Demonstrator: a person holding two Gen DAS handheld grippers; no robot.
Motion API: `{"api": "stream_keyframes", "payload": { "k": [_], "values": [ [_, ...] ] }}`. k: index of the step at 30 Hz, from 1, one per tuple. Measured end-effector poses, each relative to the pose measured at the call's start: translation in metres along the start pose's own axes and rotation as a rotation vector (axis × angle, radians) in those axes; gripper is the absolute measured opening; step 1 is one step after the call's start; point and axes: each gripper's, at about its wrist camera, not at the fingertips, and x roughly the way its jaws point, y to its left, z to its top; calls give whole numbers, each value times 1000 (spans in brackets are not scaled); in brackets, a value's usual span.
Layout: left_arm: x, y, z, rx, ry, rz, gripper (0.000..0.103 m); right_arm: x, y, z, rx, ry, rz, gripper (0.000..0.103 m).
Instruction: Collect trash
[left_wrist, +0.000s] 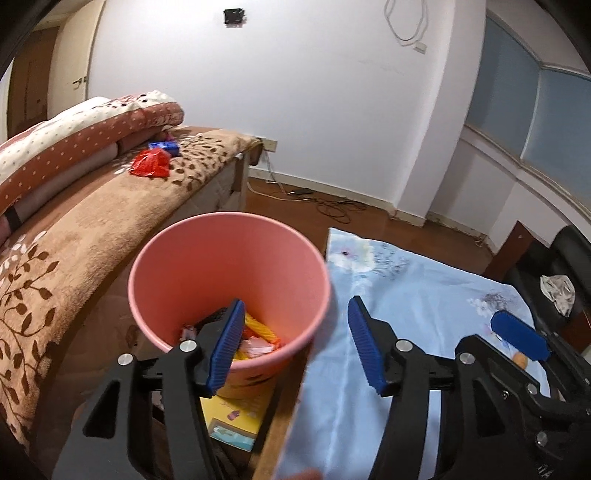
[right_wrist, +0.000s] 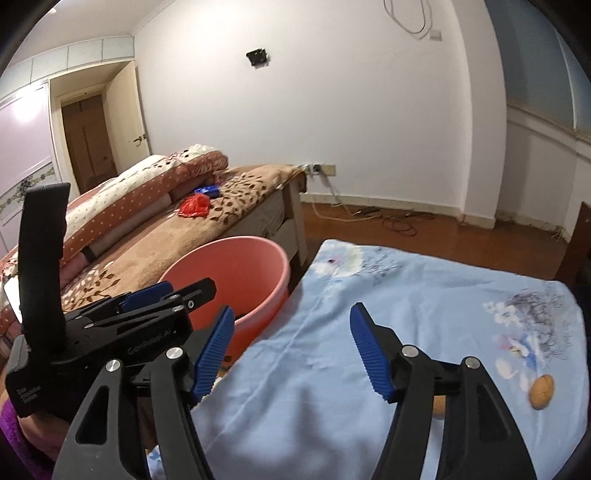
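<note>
A pink bin (left_wrist: 229, 280) stands on the floor between the bed and a table covered with a blue floral cloth (left_wrist: 424, 314); it holds several colourful wrappers (left_wrist: 258, 338). My left gripper (left_wrist: 295, 347) is open and empty, hovering over the bin's near rim. My right gripper (right_wrist: 291, 354) is open and empty above the blue cloth (right_wrist: 406, 314); the bin (right_wrist: 236, 277) is to its left. A tan walnut-like piece (right_wrist: 541, 391) lies on the cloth at right. Red wrapper (left_wrist: 151, 164) and blue wrapper (left_wrist: 168, 146) lie on the bed.
The bed with a brown leaf-pattern blanket (left_wrist: 92, 229) and a folded quilt (left_wrist: 74, 140) is at left. A black chair (left_wrist: 561, 273) with a crumpled tissue (left_wrist: 559, 293) is at right. Cables (left_wrist: 332, 205) lie on the wooden floor. A yellow book (left_wrist: 236, 417) lies under the bin.
</note>
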Motion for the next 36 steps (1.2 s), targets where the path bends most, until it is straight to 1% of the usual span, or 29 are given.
{"api": "stream_keyframes", "payload": {
  "k": [5,9,12,16,20,23,26,32,36],
  "values": [
    [-1,-13,-5,15,22,-22,58,-12,-5,-4,-15,-28,-58,65],
    [-3,-23,-10,24,32,-36,58,-22,-10,-5,1,-67,-105,65],
    [-4,-28,-12,30,37,-49,58,-28,-12,-10,4,-76,-153,65],
    [-5,-33,-14,40,41,-53,58,-31,-18,-16,22,-70,-167,66],
    [-3,-37,-17,46,57,-57,58,-31,-28,-17,79,-57,-181,66],
    [-2,-39,-18,50,62,-57,58,-29,-33,-16,65,-50,-213,66],
    [-1,-42,-19,56,63,-58,58,-32,-36,-17,77,-48,-209,66],
    [0,-45,-20,65,70,-56,58,-34,-33,-17,46,-38,-239,66],
    [-3,-46,-17,60,65,-63,58,-41,-30,-12,41,-52,-239,66]
  ]
}}
